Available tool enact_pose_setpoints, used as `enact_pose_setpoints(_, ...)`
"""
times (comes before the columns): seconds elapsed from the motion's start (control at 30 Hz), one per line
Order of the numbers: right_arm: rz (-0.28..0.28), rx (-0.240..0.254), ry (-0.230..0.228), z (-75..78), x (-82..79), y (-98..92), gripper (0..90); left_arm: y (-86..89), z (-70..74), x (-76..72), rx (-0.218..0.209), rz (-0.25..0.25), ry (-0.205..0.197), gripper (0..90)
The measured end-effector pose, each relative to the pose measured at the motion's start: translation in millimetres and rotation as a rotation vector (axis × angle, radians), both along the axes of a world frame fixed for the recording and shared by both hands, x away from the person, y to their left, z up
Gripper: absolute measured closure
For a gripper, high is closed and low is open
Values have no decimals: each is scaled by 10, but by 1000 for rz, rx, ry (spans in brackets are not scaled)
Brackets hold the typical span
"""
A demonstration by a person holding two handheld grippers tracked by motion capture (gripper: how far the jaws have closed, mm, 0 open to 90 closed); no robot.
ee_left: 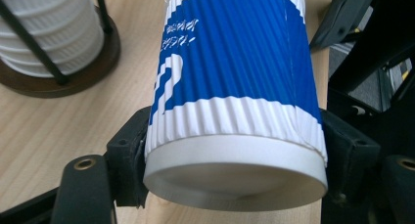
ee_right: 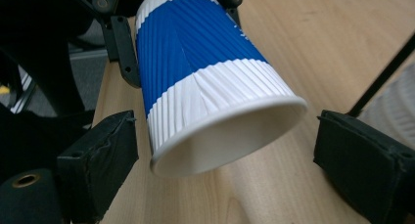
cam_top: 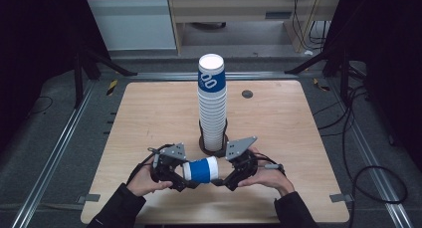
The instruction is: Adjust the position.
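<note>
Blue-and-white cup point(ee_left: 235, 87) clamped in left hand-held gripper point(cam_top: 171, 171), right hand-held gripper point(cam_top: 234, 173) spread apart around its rim.

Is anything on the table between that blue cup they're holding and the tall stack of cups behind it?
Nothing visible: bare tabletop lies between the cup, clamped at its base by the left tongs, and the cup stack. The right tongs stand open around its rim.

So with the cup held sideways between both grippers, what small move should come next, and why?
Probably draw the right gripper back off the cup: its jaws stand open clear of the rim, while the left gripper clamps the base, leaving it free to carry to the stack.
</note>
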State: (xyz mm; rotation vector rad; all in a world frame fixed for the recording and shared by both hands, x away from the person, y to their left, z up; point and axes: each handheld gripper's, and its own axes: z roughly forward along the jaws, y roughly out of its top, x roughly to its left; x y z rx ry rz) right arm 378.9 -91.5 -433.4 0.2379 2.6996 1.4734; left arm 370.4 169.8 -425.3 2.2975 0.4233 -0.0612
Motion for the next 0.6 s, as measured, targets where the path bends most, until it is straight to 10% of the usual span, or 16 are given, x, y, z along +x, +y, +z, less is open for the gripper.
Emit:
enact_pose_setpoints(0.37,-58,136,30,102,62,-217,88,173,140,4,-163,45,-49,263)
enact_pose_setpoints(0.6,-19,188,65,101,48,-182,87,111,166,-49,-181,13,-62,263)
